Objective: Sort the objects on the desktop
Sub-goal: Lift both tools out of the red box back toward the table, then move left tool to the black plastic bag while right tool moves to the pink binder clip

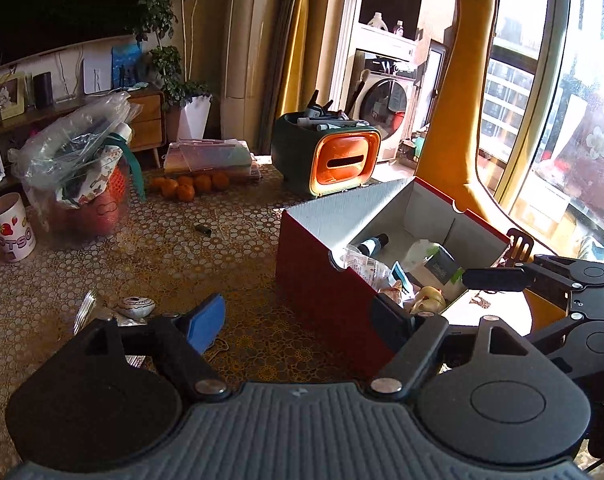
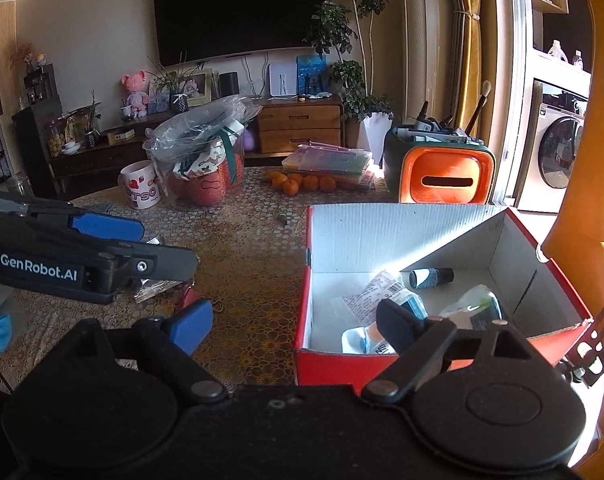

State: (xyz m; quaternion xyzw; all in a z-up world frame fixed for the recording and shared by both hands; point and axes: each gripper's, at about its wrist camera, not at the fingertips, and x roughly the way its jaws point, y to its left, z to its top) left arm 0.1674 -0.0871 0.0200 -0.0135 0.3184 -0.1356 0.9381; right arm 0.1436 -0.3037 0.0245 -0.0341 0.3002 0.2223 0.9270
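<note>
On the patterned table [image 1: 174, 256], the biggest thing is the red box [image 1: 326, 288] with white inner walls, standing open at the right side, near the window. Behind it sits an orange-fronted organiser [image 1: 344, 160] stuffed with pens and brushes, and to its left a stack of flat clear cases [image 1: 210, 156] with a cluster of oranges [image 1: 188, 188] lying just in front. Further left stands a clear container [image 1: 86, 184] wrapped in a plastic bag, holding red items, with a strawberry-printed mug [image 1: 10, 226] just beside it.

Inside the box lie a crinkled printed packet [image 2: 366, 296], a small dark bottle [image 2: 430, 277] on its side near the back wall, and a white-and-green pack [image 2: 474, 308]; other pieces nearer the front wall are half hidden by a finger.

The left gripper [image 1: 302, 320] hangs over the table at the box's near corner, jaws well apart with nothing between them: one finger over the tablecloth, the other at the box's rim. The right gripper [image 2: 294, 328] is likewise wide open and empty, one finger over the table, the other over the box's front wall.

Loose on the table near the left gripper are a small patterned stone-like object [image 1: 136, 306] and some clear crinkled wrapping [image 1: 86, 308]. A tiny dark cylinder [image 1: 203, 229] lies alone mid-table.
</note>
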